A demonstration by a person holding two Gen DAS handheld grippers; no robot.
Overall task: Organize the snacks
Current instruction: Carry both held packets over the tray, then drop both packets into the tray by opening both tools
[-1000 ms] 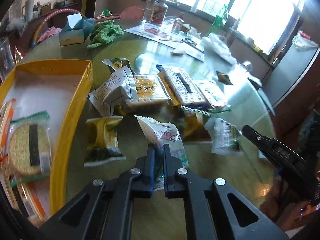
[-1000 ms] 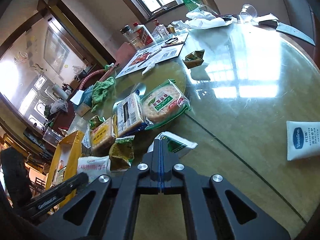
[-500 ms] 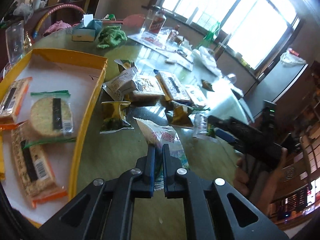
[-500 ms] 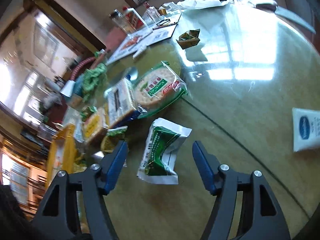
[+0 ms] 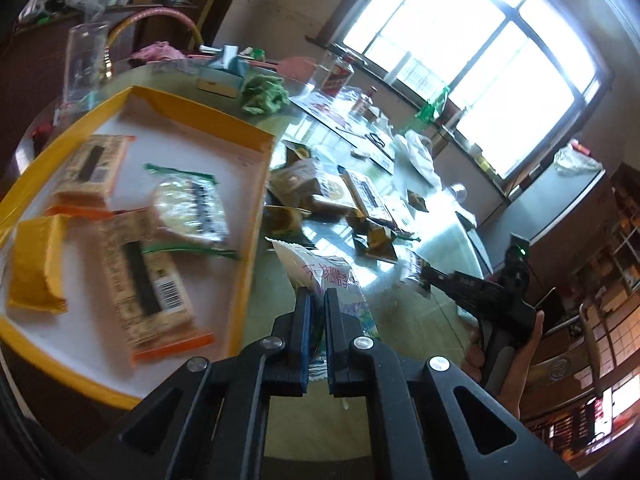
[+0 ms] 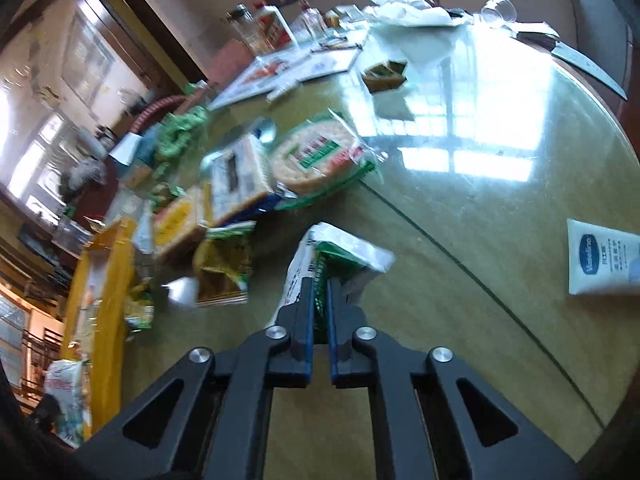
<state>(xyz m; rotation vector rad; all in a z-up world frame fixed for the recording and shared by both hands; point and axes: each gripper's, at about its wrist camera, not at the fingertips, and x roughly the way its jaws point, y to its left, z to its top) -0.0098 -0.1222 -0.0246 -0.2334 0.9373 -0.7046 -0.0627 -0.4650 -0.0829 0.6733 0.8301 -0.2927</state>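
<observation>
surface [image 6: 500,184]: round, glass-topped, glossy green, with window glare across its far half.
yellow tray [image 5: 256,216]: white-lined, at the surface's near left edge in the left wrist view; it holds several cracker packs and a folded yellow pouch.
snack pile [image 6: 256,176]: loose packets crowd the surface's middle, among them a round cracker pack [image 6: 320,156] with a green and red label.
Vaseline tube [image 6: 600,262]: flat near the surface's right edge, well apart from the snacks.
left jaws [image 5: 315,308]: clamped on a white packet with red lettering [image 5: 324,276]; its lower end sits between the pads, the rest sticks out ahead, beside the tray's right rim.
right jaws [image 6: 319,300]: just closed onto a green and white packet [image 6: 340,252], now clamped on its near end; the packet extends forward over the surface's middle.
person's hand [image 5: 516,364]: grips the right tool's handle.
</observation>
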